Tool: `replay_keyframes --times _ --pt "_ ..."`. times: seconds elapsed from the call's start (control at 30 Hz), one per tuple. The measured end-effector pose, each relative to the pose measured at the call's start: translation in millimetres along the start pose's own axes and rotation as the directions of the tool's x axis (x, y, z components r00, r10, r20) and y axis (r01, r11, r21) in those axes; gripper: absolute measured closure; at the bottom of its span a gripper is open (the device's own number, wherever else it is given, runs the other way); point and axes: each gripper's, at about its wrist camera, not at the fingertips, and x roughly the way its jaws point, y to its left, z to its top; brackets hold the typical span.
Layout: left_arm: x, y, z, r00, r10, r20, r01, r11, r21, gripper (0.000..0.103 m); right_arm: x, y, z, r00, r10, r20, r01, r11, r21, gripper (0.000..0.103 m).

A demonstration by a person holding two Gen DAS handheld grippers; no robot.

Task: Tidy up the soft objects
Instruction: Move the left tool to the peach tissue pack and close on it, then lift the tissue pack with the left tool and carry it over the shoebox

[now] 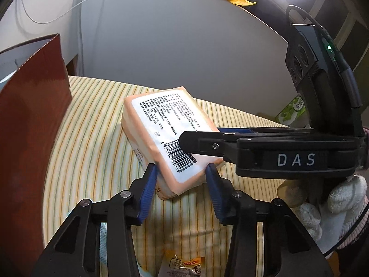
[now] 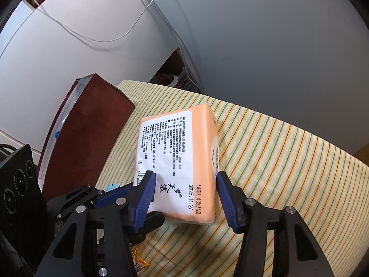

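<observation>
An orange tissue pack (image 1: 161, 120) with a white printed label and a barcode lies on the striped cloth (image 1: 92, 115). My left gripper (image 1: 182, 177) has its blue pads against both sides of the pack's near corner. In the right wrist view the same pack (image 2: 175, 143) sits between the blue pads of my right gripper (image 2: 184, 189), one on the label side and one on the orange side. In the left wrist view the right gripper comes in from the right, with one black finger (image 1: 196, 145) lying over the barcode.
A tall dark red box (image 1: 30, 127) stands at the left edge of the cloth. Snack packets (image 1: 184, 265) lie under my left gripper. A gloved hand (image 1: 334, 196) holds the right tool. White cables (image 2: 92, 37) hang on the wall behind.
</observation>
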Motion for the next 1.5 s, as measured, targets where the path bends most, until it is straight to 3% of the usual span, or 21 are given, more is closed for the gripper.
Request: replay_keyframes --times 0.47,0.73,0.87,1.23,1.5 --pt "-51 -24 -9 0.996 -0.026 0.085 0.021 0.998 0.054 0.061 -51 31 -13 0.996 -0.031 0.079 0.035 0.998 -0.050 0.058" --pt "-118 -25 -13 0.981 -0.031 0.193 0.016 0.997 0.079 0.061 -95 91 -12 0.987 -0.013 0.157 0.035 0.989 -0.142 0.058" --pt "-149 -8 -19 0.970 -0.022 0.244 0.007 0.998 0.064 0.061 -106 122 -14 0.983 0.014 0.181 0.022 0.981 -0.193 0.058" --pt "-222 49 -44 0.944 0.069 0.323 -0.076 0.997 0.007 0.061 -81 216 -15 0.984 0.101 0.147 -0.049 0.946 -0.322 0.058" --pt "-240 91 -61 0.934 0.134 0.330 -0.118 0.991 -0.068 0.061 -47 267 -16 0.986 0.137 0.095 -0.093 0.925 -0.369 0.058"
